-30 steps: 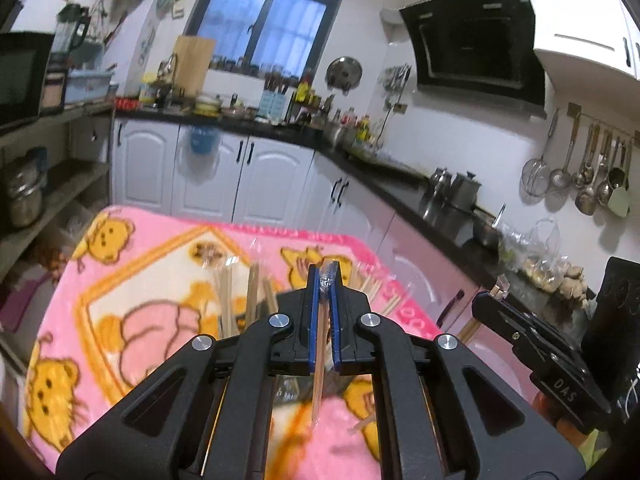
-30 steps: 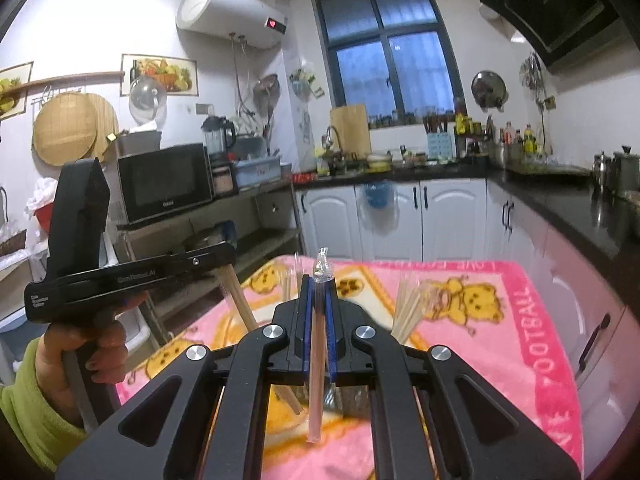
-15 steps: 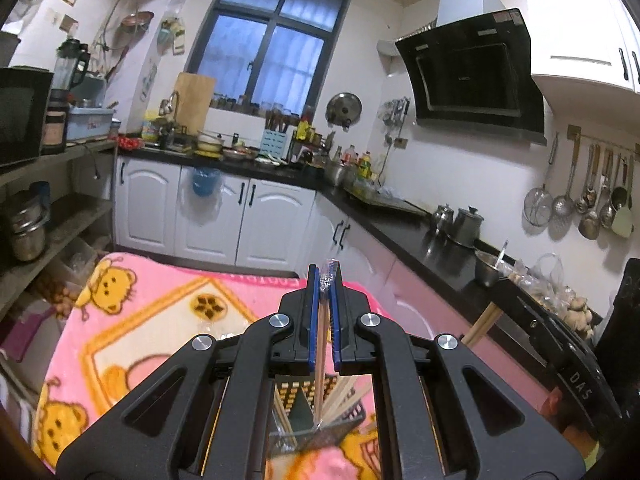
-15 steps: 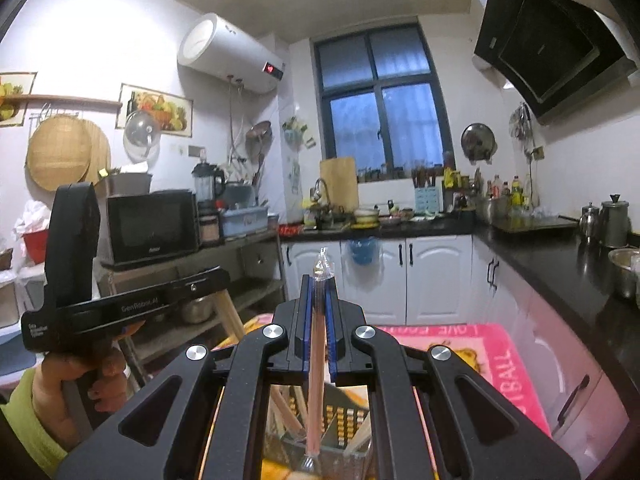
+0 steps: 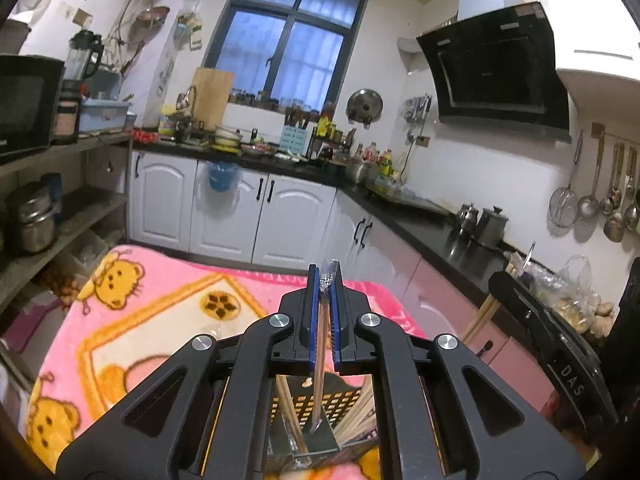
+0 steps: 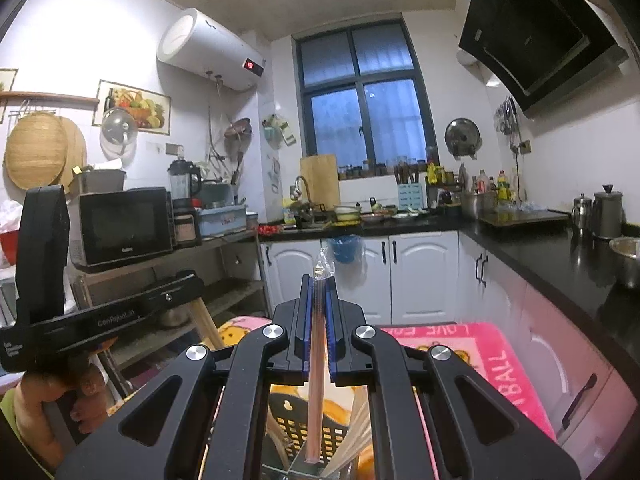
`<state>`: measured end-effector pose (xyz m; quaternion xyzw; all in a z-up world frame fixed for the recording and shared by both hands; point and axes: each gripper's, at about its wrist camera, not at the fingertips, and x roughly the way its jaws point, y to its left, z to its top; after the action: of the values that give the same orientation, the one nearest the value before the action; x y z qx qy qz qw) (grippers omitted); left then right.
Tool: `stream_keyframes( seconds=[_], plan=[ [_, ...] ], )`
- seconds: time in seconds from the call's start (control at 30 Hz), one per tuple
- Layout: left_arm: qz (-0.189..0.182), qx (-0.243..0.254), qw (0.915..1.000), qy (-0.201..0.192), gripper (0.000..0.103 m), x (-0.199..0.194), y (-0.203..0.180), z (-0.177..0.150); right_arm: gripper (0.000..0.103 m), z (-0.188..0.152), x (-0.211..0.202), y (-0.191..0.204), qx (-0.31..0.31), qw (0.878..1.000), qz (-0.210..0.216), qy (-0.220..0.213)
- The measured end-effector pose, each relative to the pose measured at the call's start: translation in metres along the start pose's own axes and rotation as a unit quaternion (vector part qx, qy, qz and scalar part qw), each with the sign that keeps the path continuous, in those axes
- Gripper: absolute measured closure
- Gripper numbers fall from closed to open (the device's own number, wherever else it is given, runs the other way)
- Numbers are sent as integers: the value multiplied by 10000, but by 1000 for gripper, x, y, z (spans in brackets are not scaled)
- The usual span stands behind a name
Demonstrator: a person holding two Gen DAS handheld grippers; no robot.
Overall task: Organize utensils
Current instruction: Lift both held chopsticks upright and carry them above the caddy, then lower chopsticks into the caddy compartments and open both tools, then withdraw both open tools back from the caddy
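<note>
Now the left gripper (image 5: 324, 316) and right gripper (image 6: 319, 320) each clamp wrapped chopsticks (image 5: 321, 360) above a black basket (image 6: 308, 428).

Indoor light, bright, even. Window (image 5: 286, 44) dark blue, adds little. Glare on black countertop (image 6: 568, 256). Strong fisheye bending and dark vignette at corners. Focus sharp; shadows soft.
</note>
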<state>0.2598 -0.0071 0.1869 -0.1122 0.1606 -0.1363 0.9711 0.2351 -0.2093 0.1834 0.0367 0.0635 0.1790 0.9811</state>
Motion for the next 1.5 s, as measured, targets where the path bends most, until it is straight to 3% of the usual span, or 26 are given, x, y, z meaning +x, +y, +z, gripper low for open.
stream_keyframes(
  seconds=[0.73, 0.87, 0.97, 1.1, 1.2, 1.5],
  plan=[
    [9, 48, 9986, 518, 100, 42, 13, -50, 96, -40, 45, 9, 134, 9983, -35, 569],
    [28, 59, 9981, 606, 100, 43, 16, -54, 85, -46, 47, 8, 160, 9973, -48, 709],
    [47, 57, 9977, 668, 100, 42, 18, -58, 83, -50, 45, 8, 154, 9970, -62, 760],
    [86, 33, 9973, 724, 81, 39, 22, -62, 77, -53, 41, 8, 184, 9964, -60, 827],
    [118, 53, 9971, 748, 75, 34, 24, -65, 71, -53, 39, 8, 185, 9963, -64, 843],
    [269, 161, 9969, 718, 42, 9, 26, -73, 60, -65, 14, 10, 184, 9953, -66, 946]
  ],
)
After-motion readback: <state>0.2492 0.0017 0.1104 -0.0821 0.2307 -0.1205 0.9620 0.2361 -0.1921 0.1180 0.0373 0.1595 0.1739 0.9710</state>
